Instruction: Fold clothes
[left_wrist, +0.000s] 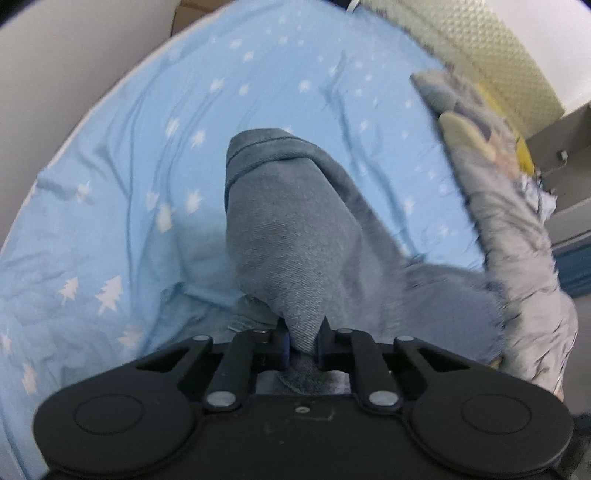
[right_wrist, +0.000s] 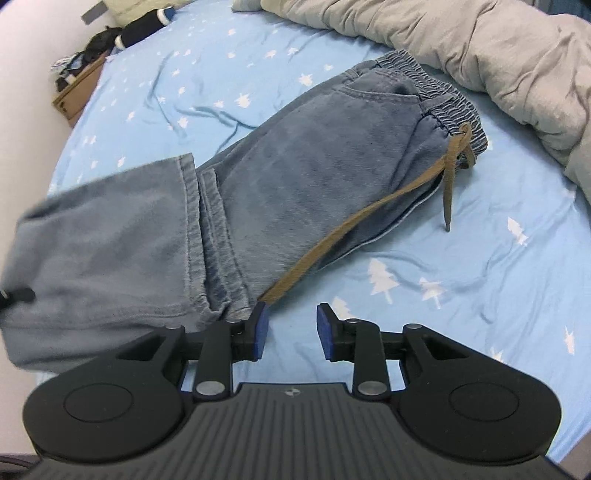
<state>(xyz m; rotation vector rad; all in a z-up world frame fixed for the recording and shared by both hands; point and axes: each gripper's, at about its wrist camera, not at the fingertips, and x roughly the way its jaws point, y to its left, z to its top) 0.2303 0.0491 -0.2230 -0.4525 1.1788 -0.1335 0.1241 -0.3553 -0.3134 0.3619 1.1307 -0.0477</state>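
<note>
Left gripper (left_wrist: 303, 341) fingers clamped narrow on a bunch of denim; cloth bulges forward from between the pads and rises ahead of the fingers, hem edge at the far top; rest trails off to the right of the fingers; lifted clear of the sheet as far as can be judged.

Right gripper (right_wrist: 290, 330) fingers spread wide, holding nothing; bare sheet between the pads; left pad just beside the leg hem, tan drawstring (right_wrist: 354, 218) end right at its tip, contact not resolvable.

Jeans (right_wrist: 314, 158) on the bed (right_wrist: 461, 280), ahead and left of the right fingers; long axis runs diagonal from near-left of the fingers out to the elastic waistband (right_wrist: 448, 107) far ahead and right; appear already doubled leg on leg; leg end lapped back over the body just left of the fingers. Grey duvet (right_wrist: 480, 48) beyond the waistband, close to it.

Key relation: waistband lies far along the axis from both sets of fingers; leg end near; left holds the leg cloth, right sits nearer the free hem corner. Judgement: fits a lengthwise fold in progress, leg end being carried toward the waistband; could equally be a just-made fold being adjusted; not settled by these views. Risk: drawstring lies across the fold line and may get trapped inside; single-corner hold likely skews the hem.
</note>
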